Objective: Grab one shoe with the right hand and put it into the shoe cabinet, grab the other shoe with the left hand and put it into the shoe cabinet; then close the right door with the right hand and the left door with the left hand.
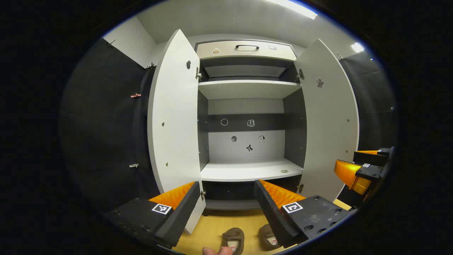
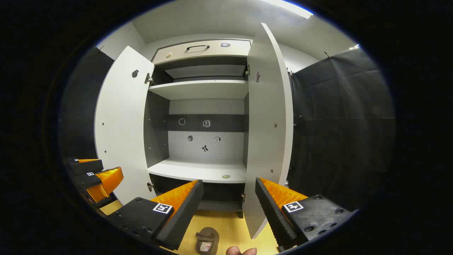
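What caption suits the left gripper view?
Open left gripper faces the open shoe cabinet, two shoes on the floor below.

Both views face the open shoe cabinet (image 1: 247, 117) from near floor height, tilted slightly upward, at moderate distance. The left gripper view sits square before the opening, its shelf (image 1: 249, 170) above the gap between the fingers. The right gripper view stands rightward, the shared shelf (image 2: 198, 170) above its left finger.

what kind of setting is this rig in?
Probably a staged recording booth, not a real home: black cloth walls flank a white shoe cabinet with both doors open, a pair of brown shoes sits on the yellow floor, and a strip light runs overhead.
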Demonstrator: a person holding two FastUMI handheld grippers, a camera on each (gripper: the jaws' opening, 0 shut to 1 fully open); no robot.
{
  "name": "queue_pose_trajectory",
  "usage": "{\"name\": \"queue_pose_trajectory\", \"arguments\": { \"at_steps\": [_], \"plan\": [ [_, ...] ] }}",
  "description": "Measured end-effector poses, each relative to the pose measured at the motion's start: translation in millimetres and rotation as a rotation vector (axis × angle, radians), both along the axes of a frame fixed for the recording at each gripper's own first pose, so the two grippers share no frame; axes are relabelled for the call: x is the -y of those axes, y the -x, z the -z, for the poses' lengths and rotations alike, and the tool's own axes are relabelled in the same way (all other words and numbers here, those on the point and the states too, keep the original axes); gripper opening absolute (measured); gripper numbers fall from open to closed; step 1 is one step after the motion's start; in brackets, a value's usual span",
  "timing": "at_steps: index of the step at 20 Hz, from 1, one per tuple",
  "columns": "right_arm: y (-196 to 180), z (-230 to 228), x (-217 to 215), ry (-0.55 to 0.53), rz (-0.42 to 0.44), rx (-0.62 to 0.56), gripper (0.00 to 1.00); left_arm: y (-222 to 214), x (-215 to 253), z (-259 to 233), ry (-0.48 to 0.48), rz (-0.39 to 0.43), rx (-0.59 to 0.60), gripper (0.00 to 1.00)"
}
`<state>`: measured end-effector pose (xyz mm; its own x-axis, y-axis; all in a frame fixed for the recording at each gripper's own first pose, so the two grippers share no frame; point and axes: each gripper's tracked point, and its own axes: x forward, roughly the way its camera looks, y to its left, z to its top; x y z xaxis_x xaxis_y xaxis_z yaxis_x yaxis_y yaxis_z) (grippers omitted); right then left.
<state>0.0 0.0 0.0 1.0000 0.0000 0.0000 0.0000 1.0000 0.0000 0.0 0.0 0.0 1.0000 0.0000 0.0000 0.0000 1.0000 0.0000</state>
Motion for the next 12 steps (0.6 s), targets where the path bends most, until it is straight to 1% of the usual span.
{"name": "queue_pose_trajectory", "arguments": {
  "at_steps": [1,10,11,12],
  "plan": [
    [-1.0,-1.3,-0.1,0.002,0.001,0.003,0.98,0.4,-1.1,0.8,-0.001,-0.003,-0.002,0.98],
    [-2.6,0.7,-6.4,0.002,-0.003,0.004,0.98,-4.7,-8.1,0.5,0.0,0.0,0.004,0.98],
    [-2.8,1.0,-6.8,0.003,-0.003,0.004,0.95,-5.5,-8.4,1.1,0.0,0.0,0.004,0.98],
    [-3.1,0.5,-7.2,0.003,-0.002,0.004,0.98,-5.7,-8.8,0.8,-0.002,0.001,0.005,0.98]
  ]
}}
